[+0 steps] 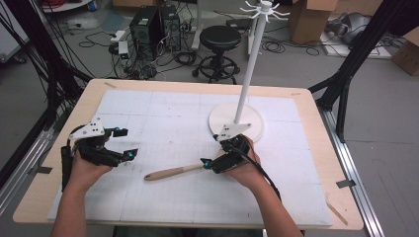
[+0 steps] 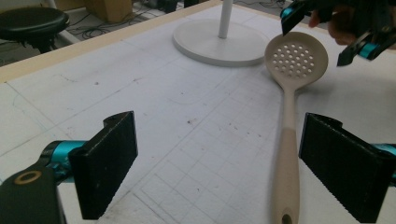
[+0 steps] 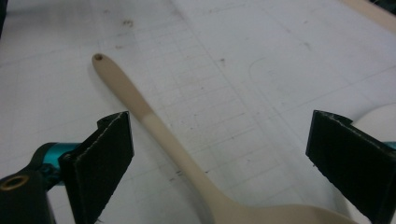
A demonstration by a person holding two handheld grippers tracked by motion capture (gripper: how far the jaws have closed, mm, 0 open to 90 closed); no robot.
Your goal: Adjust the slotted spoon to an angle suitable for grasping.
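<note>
The skimmer spoon [image 1: 173, 172] lies flat, handle toward 8 o'clock, perforated bowl toward 2. The left gripper [image 1: 123, 143] and the right gripper [image 1: 211, 157] both have their jaws apart, clamping nothing.

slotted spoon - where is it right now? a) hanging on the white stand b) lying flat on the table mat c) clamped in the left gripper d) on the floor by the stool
b: the slotted spoon lies flat on the table mat, and the open left gripper is not touching it.
</note>
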